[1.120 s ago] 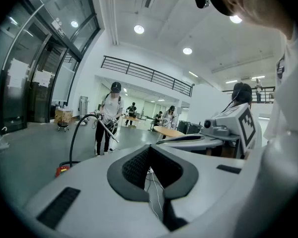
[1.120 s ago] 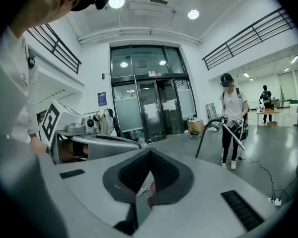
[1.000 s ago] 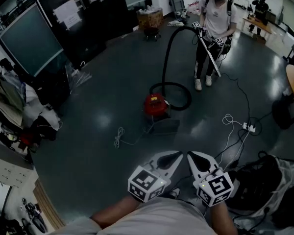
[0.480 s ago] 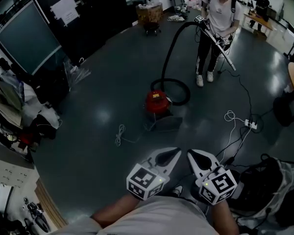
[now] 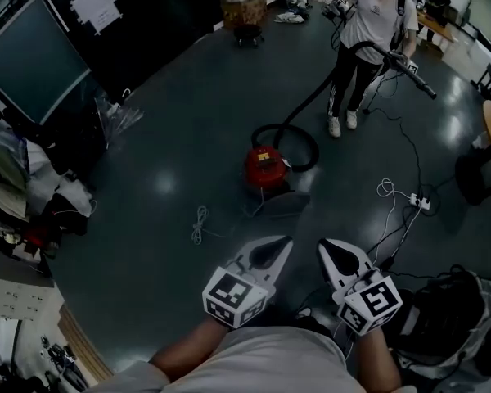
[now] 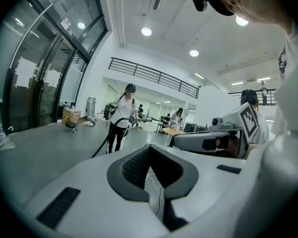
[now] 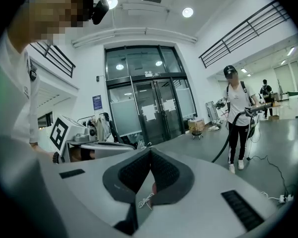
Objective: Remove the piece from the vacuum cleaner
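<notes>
Vacuum [image 5: 264, 168] sits on the floor [image 5: 172, 137], well apart from left claw [image 5: 285, 242] and right claw [image 5: 324, 246], both pressed together, empty; the removal seems not yet begun.

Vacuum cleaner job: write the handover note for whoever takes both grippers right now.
Left gripper: shut, empty, held close to the body.
Right gripper: shut, empty, beside it.
Red vacuum cleaner: on the floor ahead, apart from both grippers; another person holds its hose end.
Done: nothing; neither gripper is at the vacuum yet.
Left: approach it; the whole removal is still to do.
</notes>
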Tool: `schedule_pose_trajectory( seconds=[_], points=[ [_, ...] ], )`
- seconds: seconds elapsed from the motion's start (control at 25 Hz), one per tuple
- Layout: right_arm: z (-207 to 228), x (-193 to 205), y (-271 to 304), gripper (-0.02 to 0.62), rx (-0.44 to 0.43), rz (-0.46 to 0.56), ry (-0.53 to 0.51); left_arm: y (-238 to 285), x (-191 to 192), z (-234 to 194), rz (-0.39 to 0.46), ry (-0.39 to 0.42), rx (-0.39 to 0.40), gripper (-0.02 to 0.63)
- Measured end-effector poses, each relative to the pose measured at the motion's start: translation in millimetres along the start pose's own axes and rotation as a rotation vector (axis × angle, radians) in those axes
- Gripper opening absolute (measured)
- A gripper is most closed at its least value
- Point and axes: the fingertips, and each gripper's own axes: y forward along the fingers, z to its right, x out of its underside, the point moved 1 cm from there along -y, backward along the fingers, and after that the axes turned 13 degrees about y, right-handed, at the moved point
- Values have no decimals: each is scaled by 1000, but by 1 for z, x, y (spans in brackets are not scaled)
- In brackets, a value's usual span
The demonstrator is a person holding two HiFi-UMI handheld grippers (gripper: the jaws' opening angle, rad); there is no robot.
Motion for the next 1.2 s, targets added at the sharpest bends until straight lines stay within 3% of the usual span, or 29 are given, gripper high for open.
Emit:
schedule_pose_trajectory(
  seconds=[0.24,0.64,0.96,1.2],
  points=[
    [16,-5,30,17,62,10,6,4,5,-52,10,3,-14,6],
    [63,-13,80,17,82,-18,10,44,15,-92,-9,2,-3,6],
    [170,-19,150,17,54,-77,17,144,40,-146,-61,34,-1,6],
    [259,-2,215,17,16,-192,-13,223,72,-192,-96,29,5,6]
  ],
)
